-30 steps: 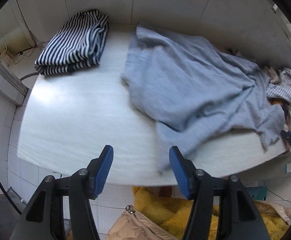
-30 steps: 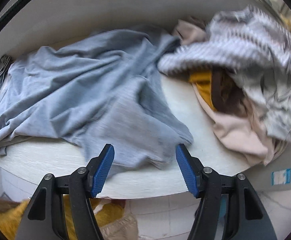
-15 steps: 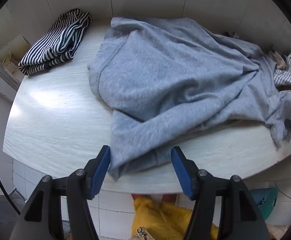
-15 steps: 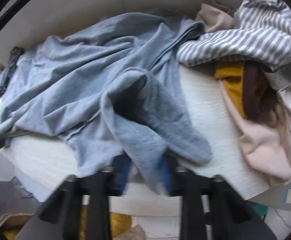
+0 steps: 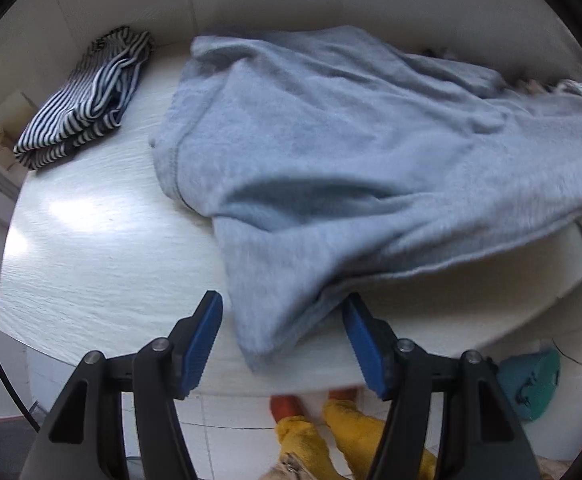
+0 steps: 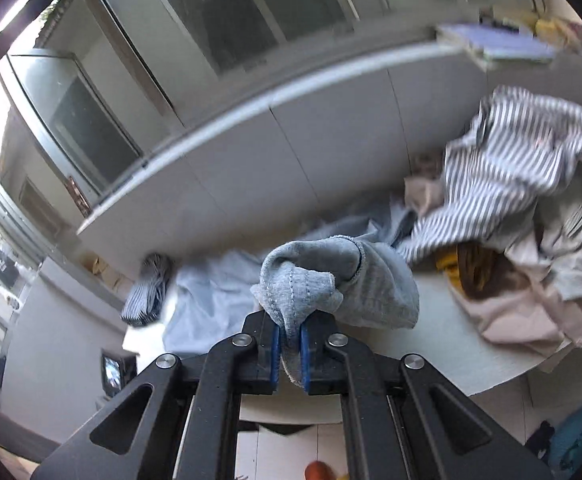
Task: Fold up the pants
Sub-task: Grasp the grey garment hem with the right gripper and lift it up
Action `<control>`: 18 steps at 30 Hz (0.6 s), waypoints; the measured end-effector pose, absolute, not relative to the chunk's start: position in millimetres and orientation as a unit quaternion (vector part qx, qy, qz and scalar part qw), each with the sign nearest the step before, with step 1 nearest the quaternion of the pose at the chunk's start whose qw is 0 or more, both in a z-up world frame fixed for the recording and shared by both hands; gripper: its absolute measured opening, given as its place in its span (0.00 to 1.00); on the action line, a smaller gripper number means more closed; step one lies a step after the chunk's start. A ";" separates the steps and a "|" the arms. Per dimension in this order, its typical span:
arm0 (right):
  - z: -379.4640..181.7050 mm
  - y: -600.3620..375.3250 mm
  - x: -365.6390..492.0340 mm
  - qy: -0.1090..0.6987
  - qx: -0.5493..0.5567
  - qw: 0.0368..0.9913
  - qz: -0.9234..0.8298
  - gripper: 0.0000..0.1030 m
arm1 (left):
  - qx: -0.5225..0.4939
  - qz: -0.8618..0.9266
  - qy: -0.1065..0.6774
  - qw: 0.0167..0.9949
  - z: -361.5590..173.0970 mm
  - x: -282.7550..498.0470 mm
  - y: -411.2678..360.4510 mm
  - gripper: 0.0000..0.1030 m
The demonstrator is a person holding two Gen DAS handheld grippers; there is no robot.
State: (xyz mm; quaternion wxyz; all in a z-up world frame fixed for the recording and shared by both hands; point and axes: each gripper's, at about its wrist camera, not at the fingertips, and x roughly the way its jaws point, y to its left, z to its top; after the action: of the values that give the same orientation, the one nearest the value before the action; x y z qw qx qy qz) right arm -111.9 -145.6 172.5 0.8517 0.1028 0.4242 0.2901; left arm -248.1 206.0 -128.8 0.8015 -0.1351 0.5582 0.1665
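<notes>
Two tongs in view. Right tongs point(image 6: 290, 354) clamped on a bunched edge of the grey pants point(image 5: 331, 152), lifting it off the white surface point(image 5: 91, 248); rest of pants lies spread across surface. Left tongs point(image 5: 283, 332) open, pads either side of pants' near corner at surface edge, not pressing. Folded striped garment point(image 5: 87, 96) at far left; pile of clothes point(image 6: 531, 208) on right.

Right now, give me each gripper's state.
Left gripper: open, holding nothing.
Right gripper: shut on the grey pants.
</notes>
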 end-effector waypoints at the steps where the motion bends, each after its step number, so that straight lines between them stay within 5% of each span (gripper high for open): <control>1: 178.1 -141.6 -114.5 0.419 0.096 0.857 0.285 0.08 | -0.132 0.157 0.554 0.807 -125.4 -253.3 202.6 0.64; 18: 256.9 -128.6 -102.2 0.375 0.050 0.885 0.270 0.08 | -0.158 0.149 0.491 0.844 -135.1 -249.1 181.6 0.64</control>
State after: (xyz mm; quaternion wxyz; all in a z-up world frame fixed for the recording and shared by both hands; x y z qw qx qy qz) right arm -102.2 -128.6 256.9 0.8853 0.0503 0.3749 0.2705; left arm -249.1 181.6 -135.1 0.8438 -0.1576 0.4908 0.1490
